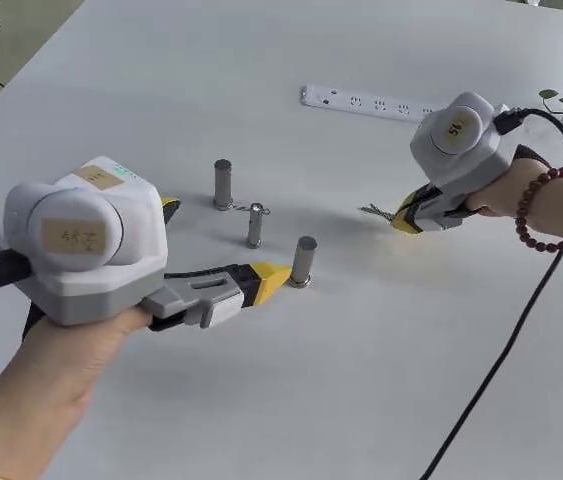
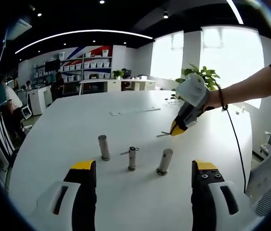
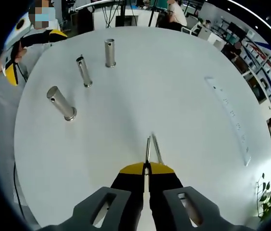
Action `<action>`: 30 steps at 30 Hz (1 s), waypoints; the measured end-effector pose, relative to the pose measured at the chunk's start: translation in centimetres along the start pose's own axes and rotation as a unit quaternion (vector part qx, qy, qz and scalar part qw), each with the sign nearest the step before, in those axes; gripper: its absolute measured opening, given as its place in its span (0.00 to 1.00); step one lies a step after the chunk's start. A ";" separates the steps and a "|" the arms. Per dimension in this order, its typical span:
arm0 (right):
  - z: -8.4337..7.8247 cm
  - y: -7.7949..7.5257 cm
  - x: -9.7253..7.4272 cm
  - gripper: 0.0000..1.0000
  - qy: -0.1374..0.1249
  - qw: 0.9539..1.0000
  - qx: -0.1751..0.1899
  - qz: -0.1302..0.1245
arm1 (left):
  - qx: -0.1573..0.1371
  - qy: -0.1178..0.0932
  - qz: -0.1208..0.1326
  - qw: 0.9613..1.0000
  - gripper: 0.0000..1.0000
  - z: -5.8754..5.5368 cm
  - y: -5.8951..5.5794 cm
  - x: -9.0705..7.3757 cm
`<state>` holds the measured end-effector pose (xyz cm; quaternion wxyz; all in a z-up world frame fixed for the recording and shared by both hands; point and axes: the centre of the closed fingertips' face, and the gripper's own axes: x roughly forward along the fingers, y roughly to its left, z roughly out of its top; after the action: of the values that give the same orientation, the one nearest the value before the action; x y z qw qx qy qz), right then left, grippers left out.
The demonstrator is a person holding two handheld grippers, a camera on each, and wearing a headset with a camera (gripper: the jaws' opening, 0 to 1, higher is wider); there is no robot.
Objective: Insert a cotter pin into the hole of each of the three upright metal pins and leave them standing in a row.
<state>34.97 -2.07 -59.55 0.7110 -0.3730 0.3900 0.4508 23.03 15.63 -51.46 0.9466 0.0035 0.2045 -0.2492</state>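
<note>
The table (image 1: 281,400) is smooth, matt white with a faint sheen. The far pin (image 1: 223,184), middle pin (image 1: 254,228) and near pin (image 1: 304,260) look like satin grey steel, softly reflective. The cotter pin (image 3: 149,147) is thin, bright metal wire. The left gripper (image 2: 144,166) and right gripper (image 3: 146,168) have matt grey plastic shells, black jaws and yellow tips; a tan label (image 1: 79,235) looks like paper. The power strip (image 1: 366,102) is white plastic, the bracelet (image 1: 524,210) is glossy dark-red beads, and the cable (image 1: 501,350) is black and rubbery.

Three upright pins (image 1: 254,226) amid open tabletop (image 1: 361,350)
</note>
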 end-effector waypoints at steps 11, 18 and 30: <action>2.9 5.2 -4.0 0.00 -0.064 0.997 -0.039 0.008 | 0.002 -0.001 -0.034 0.999 0.67 0.9 -2.4 -0.2; 4.6 8.8 -6.1 0.00 -0.093 0.993 -0.071 0.026 | -0.002 -0.001 -0.057 0.998 0.57 1.2 -3.6 -0.2; 7.4 13.2 -8.1 0.00 -0.143 0.981 -0.121 0.055 | -0.030 0.024 -0.096 0.995 0.34 0.7 -5.3 0.1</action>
<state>21.91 5.76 -51.64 0.6835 -0.3658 0.2466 0.5815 20.86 10.85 -50.38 0.9129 -0.0381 0.2336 -0.3326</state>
